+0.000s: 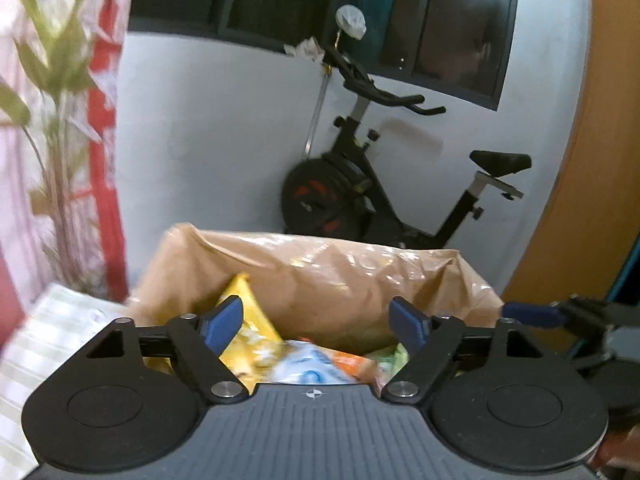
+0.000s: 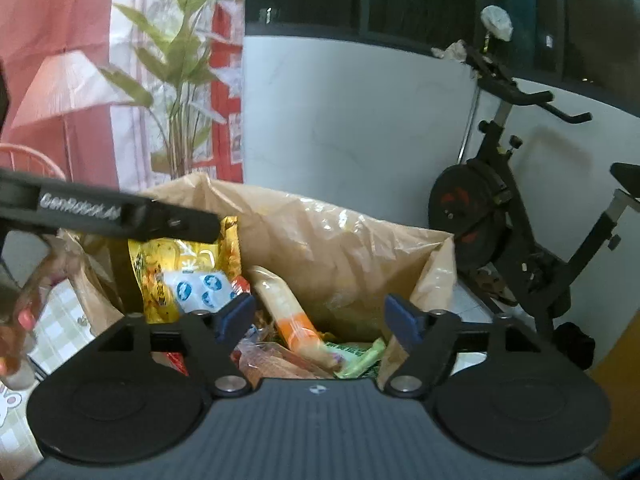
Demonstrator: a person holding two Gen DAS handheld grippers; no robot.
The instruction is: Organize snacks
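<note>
A person's two handheld grippers hover over an open brown paper bag stuffed with snacks. Far to the left of the right gripper, the person's hand, nails painted pink, wraps the left tool's handle beside a green checked cloth. The left gripper has its blue-padded jaws spread wide with nothing between them; seen from the right wrist, its black arm crosses above the bag's left rim. Just beyond the right gripper's left finger stands a yellow snack packet, upright against the bag's left wall, with a white pouch with blue circles resting against its front. Directly ahead, between the right gripper's parted, empty jaws, a long orange-and-cream packet lies slanted on the pile, and a green wrapper sits low toward the right finger, against the bag's right wall. In the left wrist view the same yellow packet rises behind the left finger, and the tip of the right gripper shows beyond the bag's right edge. Behind the bag stand a leafy plant at left and a black exercise bike at right, against a white wall.
</note>
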